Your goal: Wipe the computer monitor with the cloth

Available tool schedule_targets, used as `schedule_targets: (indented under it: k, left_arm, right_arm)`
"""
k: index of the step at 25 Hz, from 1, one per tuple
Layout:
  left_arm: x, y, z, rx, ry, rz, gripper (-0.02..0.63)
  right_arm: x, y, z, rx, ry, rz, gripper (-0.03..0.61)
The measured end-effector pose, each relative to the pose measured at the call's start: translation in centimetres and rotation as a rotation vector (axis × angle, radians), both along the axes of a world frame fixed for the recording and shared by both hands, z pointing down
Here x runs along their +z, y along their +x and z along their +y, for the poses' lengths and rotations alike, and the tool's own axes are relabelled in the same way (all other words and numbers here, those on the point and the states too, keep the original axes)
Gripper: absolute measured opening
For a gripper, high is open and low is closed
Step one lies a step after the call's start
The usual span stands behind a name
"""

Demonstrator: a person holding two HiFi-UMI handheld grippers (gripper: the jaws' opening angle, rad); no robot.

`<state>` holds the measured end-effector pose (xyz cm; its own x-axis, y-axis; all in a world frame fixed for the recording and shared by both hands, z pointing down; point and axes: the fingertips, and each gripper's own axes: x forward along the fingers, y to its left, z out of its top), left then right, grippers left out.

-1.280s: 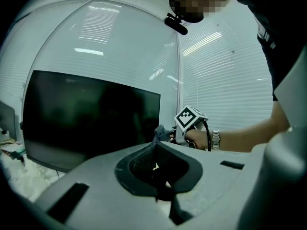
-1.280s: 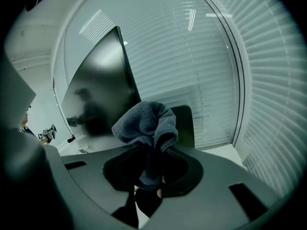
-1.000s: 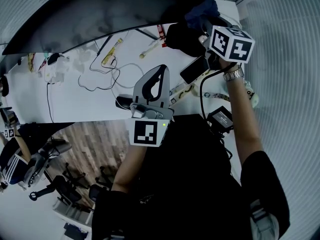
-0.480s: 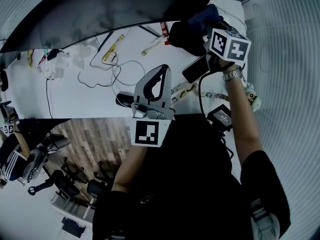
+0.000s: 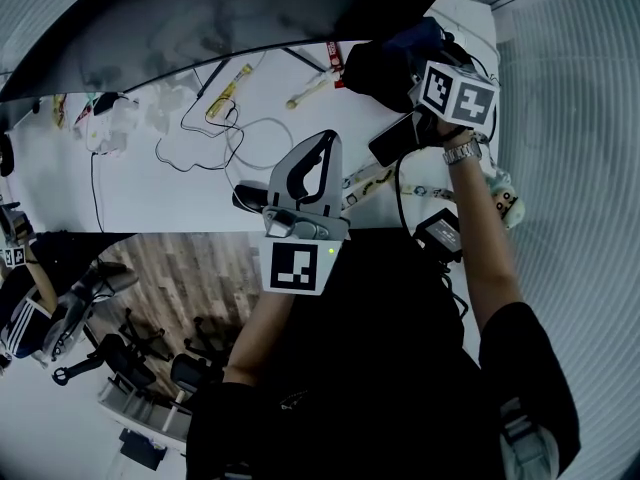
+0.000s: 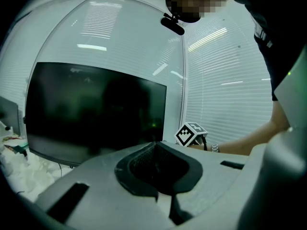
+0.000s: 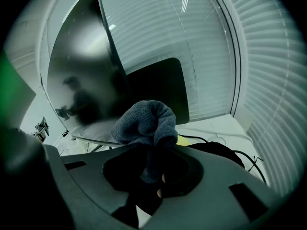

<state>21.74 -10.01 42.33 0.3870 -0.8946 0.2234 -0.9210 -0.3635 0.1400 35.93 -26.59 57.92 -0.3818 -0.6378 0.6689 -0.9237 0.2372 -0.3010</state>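
Note:
The dark monitor (image 5: 200,18) spans the far side of the white desk (image 5: 150,183). My right gripper (image 5: 425,53), with its marker cube (image 5: 455,93), is shut on a bunched blue cloth (image 5: 415,38) at the monitor's lower right corner. In the right gripper view the cloth (image 7: 146,121) bulges out above the gripper (image 7: 153,150), close to the screen (image 7: 81,80). My left gripper (image 5: 318,146) hovers over the desk's near edge, shut with nothing in it. In the left gripper view the gripper (image 6: 156,147) faces the screen (image 6: 96,109) from a distance.
Loose cables (image 5: 215,133), a phone (image 5: 395,138), a black bag (image 5: 375,68), a lanyard (image 5: 370,180) and a power adapter (image 5: 440,233) lie on the desk. Window blinds (image 5: 570,168) close off the right. Office chairs (image 5: 100,318) stand on the wooden floor at lower left.
The right gripper with the cloth stays at the monitor's lower right corner, shifted only slightly. The left gripper has not moved. The head view has drifted a little.

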Motion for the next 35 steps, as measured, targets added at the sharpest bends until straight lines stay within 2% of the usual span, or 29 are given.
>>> schedule_targets:
  k: [10, 14, 16, 19, 25, 35]
  left_arm:
    - [0.3, -1.5, -0.1, 0.005, 0.005, 0.016, 0.006]
    - [-1.3, -2.4, 0.5, 0.024, 0.045, 0.024, 0.006]
    - [-1.7, -3.5, 0.6, 0.010, 0.040, 0.021, 0.006]
    - [-1.4, -4.7, 0.6, 0.021, 0.050, -0.028, 0.006]
    - [-1.5, -6.0, 0.7, 0.011, 0.037, 0.020, 0.006]
    - [-1.1, -8.1, 1.2, 0.038, 0.024, 0.033, 0.006]
  right_arm:
    - [0.0, -0.8, -0.1, 0.052, 0.007, 0.003, 0.080]
    - [-0.2, -0.8, -0.2, 0.066, -0.087, -0.008, 0.077]
    - [-0.4, -1.0, -0.1, 0.058, -0.102, -0.017, 0.077]
    - [-0.2, -1.1, 0.0, 0.078, -0.085, -0.043, 0.077]
    - [-0.3, -1.1, 0.1, 0.108, -0.053, -0.058, 0.077]
    - [-0.6, -2.4, 0.4, 0.142, -0.034, -0.007, 0.077]
